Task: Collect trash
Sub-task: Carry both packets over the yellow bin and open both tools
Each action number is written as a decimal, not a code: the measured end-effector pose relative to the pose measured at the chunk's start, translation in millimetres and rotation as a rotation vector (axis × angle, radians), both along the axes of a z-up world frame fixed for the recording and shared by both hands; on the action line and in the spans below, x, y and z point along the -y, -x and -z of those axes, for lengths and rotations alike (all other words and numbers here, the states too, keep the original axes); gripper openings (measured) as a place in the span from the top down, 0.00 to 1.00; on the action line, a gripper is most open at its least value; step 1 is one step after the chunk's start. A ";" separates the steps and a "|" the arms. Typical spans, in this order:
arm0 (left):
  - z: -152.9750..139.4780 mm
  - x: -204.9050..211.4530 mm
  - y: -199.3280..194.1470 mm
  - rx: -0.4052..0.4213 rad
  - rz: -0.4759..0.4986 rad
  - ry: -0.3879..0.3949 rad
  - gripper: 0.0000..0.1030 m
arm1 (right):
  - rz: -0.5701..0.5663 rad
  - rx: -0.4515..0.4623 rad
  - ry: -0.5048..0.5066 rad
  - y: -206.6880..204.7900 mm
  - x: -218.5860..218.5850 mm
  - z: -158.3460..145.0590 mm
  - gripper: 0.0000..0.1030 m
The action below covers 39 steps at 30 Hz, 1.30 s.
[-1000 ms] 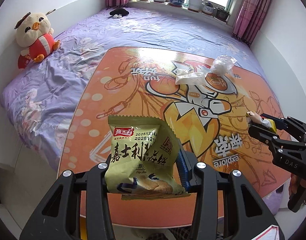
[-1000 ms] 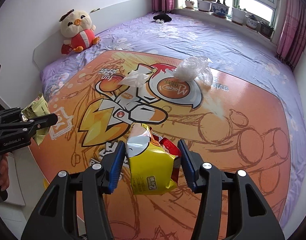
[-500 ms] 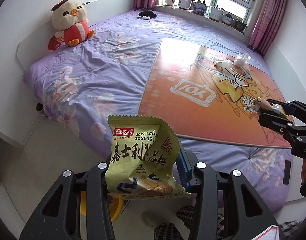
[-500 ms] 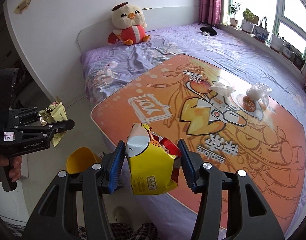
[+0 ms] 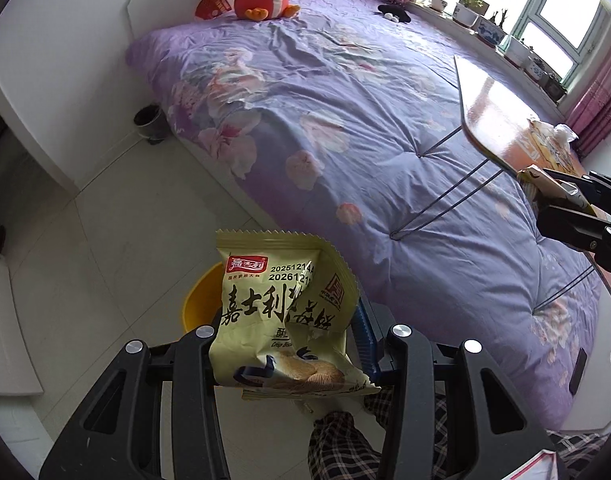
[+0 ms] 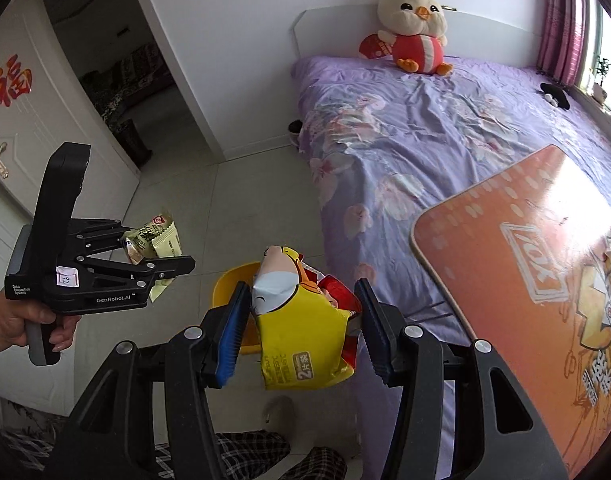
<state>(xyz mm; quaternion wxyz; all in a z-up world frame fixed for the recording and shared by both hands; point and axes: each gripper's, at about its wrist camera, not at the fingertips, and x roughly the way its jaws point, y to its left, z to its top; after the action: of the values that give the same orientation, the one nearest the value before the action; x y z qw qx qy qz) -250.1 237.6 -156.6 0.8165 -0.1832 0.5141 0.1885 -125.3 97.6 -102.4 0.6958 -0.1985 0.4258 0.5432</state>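
Observation:
My left gripper [image 5: 291, 344] is shut on a pale green biscuit wrapper [image 5: 283, 308] and holds it in the air over the floor. Behind the wrapper stands a yellow bin [image 5: 199, 300], mostly hidden. My right gripper [image 6: 301, 328] is shut on a yellow and red snack wrapper [image 6: 301, 340], also above the yellow bin [image 6: 231, 284]. The left gripper [image 6: 161, 256] with its green wrapper [image 6: 153, 240] shows at the left of the right wrist view. The right gripper [image 5: 561, 200] shows at the right edge of the left wrist view.
A purple bed [image 5: 345, 100] with a plush chick [image 6: 415, 28] fills the room's far side. An orange folding table [image 6: 525, 260] stands on the bed, with crumpled white trash [image 5: 553, 134] on it. A dark bin [image 5: 149, 118] sits by the headboard. A doorway [image 6: 117, 92] opens at left.
Both grippers have swung left and down, away from the orange table toward the floor and the yellow bin. Each still holds its wrapper.

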 end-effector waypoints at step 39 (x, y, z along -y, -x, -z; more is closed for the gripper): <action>270.3 -104.7 54.3 -0.244 -0.249 0.226 0.36 | -0.436 -0.133 0.372 61.6 -176.4 315.2 0.32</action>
<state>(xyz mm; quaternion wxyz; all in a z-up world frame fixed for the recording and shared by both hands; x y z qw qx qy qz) -304.4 342.4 -426.9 0.6928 -0.3116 0.6004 0.2501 -186.9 274.0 -417.6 0.4846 -0.3735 0.5102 0.6044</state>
